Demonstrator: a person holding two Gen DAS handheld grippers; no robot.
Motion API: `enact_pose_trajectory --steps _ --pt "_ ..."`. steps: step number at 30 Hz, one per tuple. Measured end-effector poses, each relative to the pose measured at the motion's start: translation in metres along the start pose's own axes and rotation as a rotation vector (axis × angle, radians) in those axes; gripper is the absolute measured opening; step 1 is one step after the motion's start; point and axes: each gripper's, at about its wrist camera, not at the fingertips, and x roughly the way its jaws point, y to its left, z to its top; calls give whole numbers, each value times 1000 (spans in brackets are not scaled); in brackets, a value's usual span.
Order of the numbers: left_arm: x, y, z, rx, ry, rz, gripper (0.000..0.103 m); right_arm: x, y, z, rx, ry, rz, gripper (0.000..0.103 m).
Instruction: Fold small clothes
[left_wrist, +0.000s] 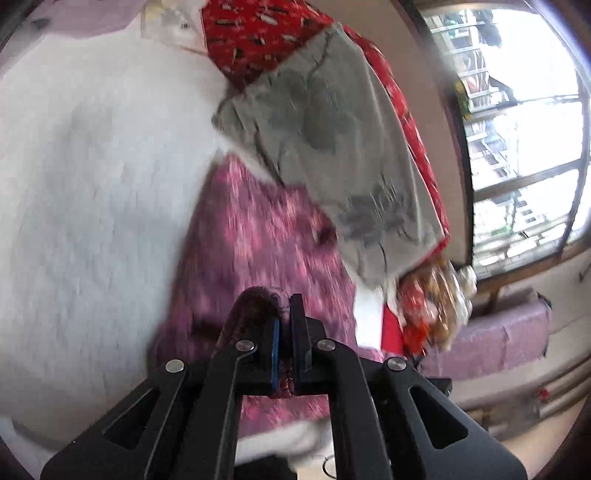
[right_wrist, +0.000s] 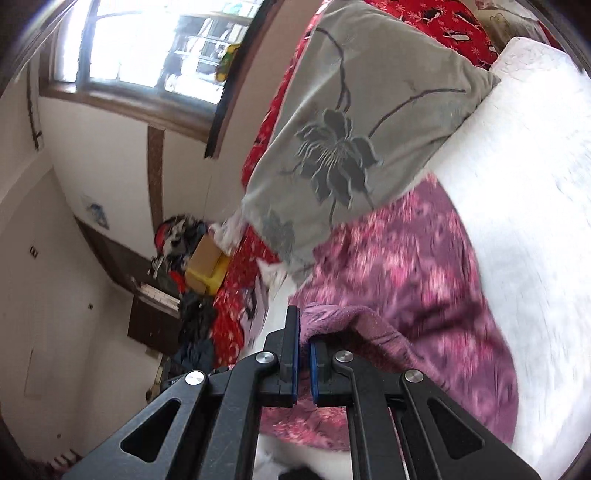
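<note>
A pink and purple patterned small garment lies spread on a white bed sheet. My left gripper is shut on the near edge of the garment, cloth bunched over its left finger. In the right wrist view the same garment spreads ahead and to the right. My right gripper is shut on another part of its near edge, with a fold of cloth draped over the right finger. Both views are motion-blurred.
A grey pillow with a dark flower print overlaps the garment's far end. A red patterned blanket lies behind it. A window and wall are beyond the bed. Clutter and a yellow box sit past the bed.
</note>
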Motion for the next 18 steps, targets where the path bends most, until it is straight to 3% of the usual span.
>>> enact_pose_trajectory --steps 3,7,11,13,16,18 --pt "23 2 31 -19 -21 -8 3 26 -15 27 42 -32 -24 4" --pt "58 6 68 -33 -33 35 3 55 -36 59 93 -83 -64 4" --pt "90 22 95 -92 -7 73 3 84 -60 82 162 -120 -107 4" --pt "106 35 105 -153 18 92 3 96 -73 88 197 -119 -158 9" --pt "119 54 114 -274 66 44 3 112 -91 94 268 -85 -212 9" --pt "118 58 117 -310 72 6 3 113 -96 98 307 -95 -204 10"
